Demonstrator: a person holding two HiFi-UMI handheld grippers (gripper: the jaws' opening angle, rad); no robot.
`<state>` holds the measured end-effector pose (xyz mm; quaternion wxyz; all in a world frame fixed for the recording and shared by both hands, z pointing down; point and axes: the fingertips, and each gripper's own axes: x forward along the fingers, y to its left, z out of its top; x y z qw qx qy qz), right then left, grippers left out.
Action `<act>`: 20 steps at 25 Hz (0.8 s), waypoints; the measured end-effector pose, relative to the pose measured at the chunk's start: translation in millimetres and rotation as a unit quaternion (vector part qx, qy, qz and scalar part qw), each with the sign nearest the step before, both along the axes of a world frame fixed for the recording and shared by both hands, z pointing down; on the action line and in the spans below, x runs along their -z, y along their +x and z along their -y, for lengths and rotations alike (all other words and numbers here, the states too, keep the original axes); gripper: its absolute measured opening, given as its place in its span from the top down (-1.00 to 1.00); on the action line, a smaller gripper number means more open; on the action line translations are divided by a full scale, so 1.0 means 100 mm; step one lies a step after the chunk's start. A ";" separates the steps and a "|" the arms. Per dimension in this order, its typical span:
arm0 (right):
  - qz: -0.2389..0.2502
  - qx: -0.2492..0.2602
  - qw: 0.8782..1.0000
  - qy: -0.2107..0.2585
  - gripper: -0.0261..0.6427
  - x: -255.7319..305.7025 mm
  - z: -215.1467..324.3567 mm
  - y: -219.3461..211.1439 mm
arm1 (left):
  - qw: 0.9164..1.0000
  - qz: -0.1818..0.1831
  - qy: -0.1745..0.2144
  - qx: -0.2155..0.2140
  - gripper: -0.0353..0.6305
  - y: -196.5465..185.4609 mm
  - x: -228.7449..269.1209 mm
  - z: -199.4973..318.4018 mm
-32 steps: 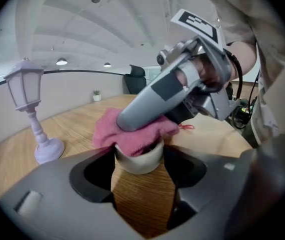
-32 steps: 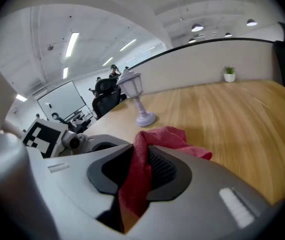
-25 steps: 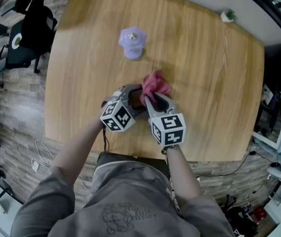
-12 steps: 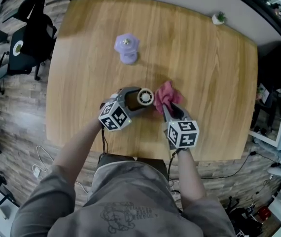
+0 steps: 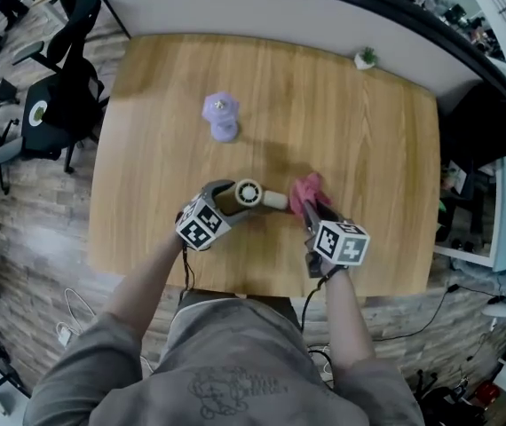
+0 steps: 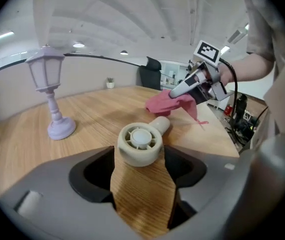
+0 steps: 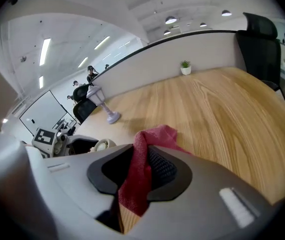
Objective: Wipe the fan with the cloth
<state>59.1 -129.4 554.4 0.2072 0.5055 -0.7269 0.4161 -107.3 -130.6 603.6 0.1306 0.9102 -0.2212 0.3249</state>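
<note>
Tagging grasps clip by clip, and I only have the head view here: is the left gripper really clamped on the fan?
Observer: Yes. In the left gripper view the left gripper has a jaw pressed on each side of the fan, at its round head.
Operator: Does the right one have the cloth pinched?
Observer: Yes. The right gripper view shows the right gripper shut on the cloth, with a fold hanging down between the jaws.
Operator: Is the cloth on the fan?
Observer: Seen from the left gripper view, the cloth hangs just past the end of the handle; I cannot tell whether they touch.
</note>
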 end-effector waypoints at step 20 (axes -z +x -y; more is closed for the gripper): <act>0.000 0.088 0.953 0.290 0.63 2.49 0.18 -0.55 | 0.962 -0.090 0.237 0.098 0.44 -0.37 2.91 0.27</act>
